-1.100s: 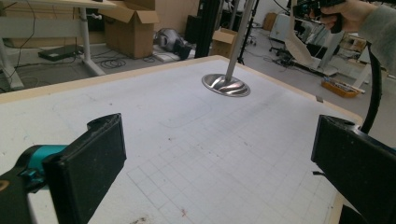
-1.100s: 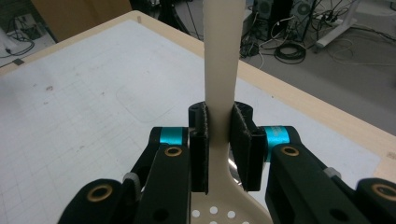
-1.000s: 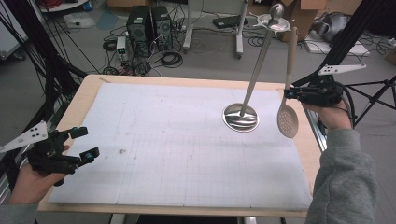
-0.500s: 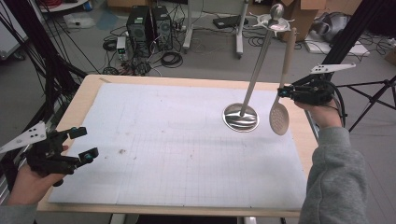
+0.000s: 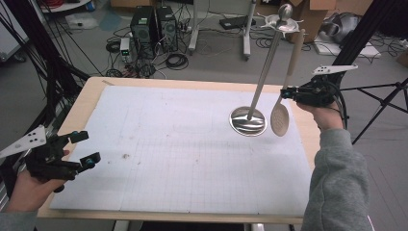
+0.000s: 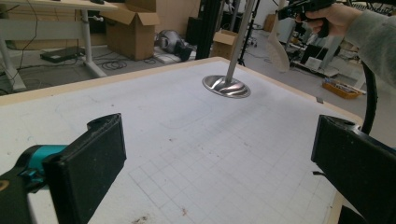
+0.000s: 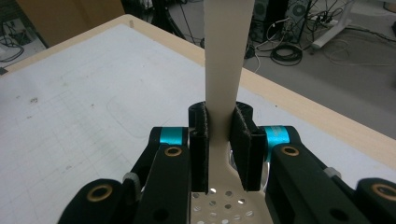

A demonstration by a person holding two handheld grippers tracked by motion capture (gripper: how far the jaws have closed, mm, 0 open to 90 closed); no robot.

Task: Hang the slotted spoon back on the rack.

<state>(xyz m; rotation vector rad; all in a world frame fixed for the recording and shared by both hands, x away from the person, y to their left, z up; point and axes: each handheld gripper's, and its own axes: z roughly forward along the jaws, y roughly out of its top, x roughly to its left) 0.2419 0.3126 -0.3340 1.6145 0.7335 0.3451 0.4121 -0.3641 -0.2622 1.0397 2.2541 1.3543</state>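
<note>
At the near left corner of the table (image 5: 91,91), the left gripper (image 5: 79,147) rests in the person's left hand (image 5: 29,190) over the edge of the white gridded mat (image 5: 183,154). Its 2 jaws stand wide apart with nothing between them; the left gripper view shows them at either side of bare mat.

Farther across, toward the right side of the mat, a round shiny metal base (image 5: 248,121) sits flat, and a slim metal pole (image 5: 265,62) rises from it, leaning slightly away to a hooked top (image 5: 283,21). The left gripper view shows the same base (image 6: 226,87) with the pole (image 6: 240,35) going up out of frame.

Just right of the base, the right gripper (image 5: 288,93) holds a cream slotted spoon (image 5: 280,118) by the lower part of its handle. The spoon hangs in the air with its perforated bowl down, just beside the base and clear of the mat, and its handle points up alongside the pole. In the right gripper view, the 2 pads (image 7: 201,140) are closed against both sides of the flat handle of the spoon (image 7: 224,70), with the holed bowl just below them. The right hand (image 5: 327,113) and grey sleeve (image 5: 337,183) come in along the right edge of the table.

Beyond the table, computer towers (image 5: 154,24) and cables lie on the floor.
</note>
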